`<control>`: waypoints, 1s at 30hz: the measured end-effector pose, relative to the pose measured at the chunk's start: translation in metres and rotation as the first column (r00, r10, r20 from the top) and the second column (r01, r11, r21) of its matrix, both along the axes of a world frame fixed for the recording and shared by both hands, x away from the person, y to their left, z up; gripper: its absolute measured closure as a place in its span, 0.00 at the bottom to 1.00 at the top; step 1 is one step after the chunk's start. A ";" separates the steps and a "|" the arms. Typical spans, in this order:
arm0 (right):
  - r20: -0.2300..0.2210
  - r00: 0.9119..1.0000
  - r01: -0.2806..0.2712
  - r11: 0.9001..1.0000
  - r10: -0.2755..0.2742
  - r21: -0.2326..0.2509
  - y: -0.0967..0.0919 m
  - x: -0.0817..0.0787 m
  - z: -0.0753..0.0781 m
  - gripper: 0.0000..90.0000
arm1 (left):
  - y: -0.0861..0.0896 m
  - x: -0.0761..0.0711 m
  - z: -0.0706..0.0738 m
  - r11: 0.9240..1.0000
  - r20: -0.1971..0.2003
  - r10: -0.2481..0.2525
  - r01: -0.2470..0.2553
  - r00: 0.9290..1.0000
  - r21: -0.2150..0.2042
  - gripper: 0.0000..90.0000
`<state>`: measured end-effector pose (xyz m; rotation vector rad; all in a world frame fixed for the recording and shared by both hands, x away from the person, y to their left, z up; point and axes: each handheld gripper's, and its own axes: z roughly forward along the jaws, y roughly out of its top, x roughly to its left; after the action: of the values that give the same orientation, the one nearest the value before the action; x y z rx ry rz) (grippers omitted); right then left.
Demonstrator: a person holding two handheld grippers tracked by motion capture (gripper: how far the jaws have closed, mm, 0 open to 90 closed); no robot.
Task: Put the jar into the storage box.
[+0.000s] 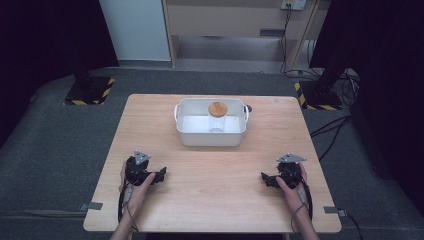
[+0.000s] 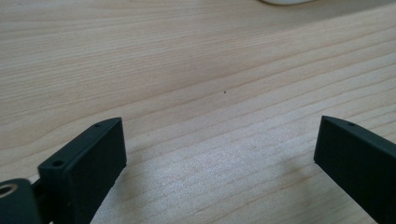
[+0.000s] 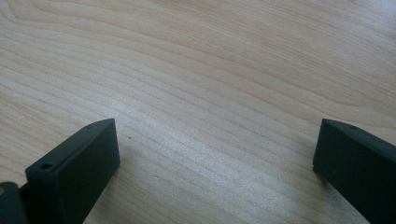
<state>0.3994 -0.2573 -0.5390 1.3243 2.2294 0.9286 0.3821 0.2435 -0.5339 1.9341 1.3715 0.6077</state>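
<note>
With both hands low at the near end of the table [image 1: 210, 200], each gripper sits just over bare wood. Left gripper [image 1: 159, 176] near the left edge, jaws pointing inward toward the middle; in the left gripper view [image 2: 219, 144] its jaws stand wide apart, nothing between them, just wood grain. Right gripper [image 1: 266, 179] near the right edge, mirrored, also pointing inward; the right gripper view [image 3: 215, 147] gives the same picture: jaws spread wide, released, nothing held. The two grippers are well apart from each other, table bare between them. Farther back, at the middle of the far end: white tub [image 1: 185, 135] with handles at both ends. Inside it stands a clear jar [image 1: 217, 122], upright, wooden lid [image 1: 217, 108] on top. Jar sits toward the tub's back wall, roughly centred. Both grippers are well short of the tub. A sliver of the tub's rim [image 2: 285, 1] shows at the top edge of the left gripper view.
</note>
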 end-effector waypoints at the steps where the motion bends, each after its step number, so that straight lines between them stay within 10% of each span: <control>1: 0.000 1.000 0.000 1.000 0.000 0.000 0.000 0.000 0.000 0.01 | 0.000 0.001 0.000 1.000 -0.003 0.004 -0.004 1.000 -0.002 0.01; 30: 0.000 1.000 0.000 1.000 0.000 0.000 0.000 0.000 0.000 0.01 | 0.000 0.006 -0.003 0.997 -0.067 0.063 -0.061 0.996 0.042 0.00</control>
<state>0.3995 -0.2573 -0.5390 1.3241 2.2293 0.9285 0.3883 0.2440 -0.5368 1.9663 1.4771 0.6078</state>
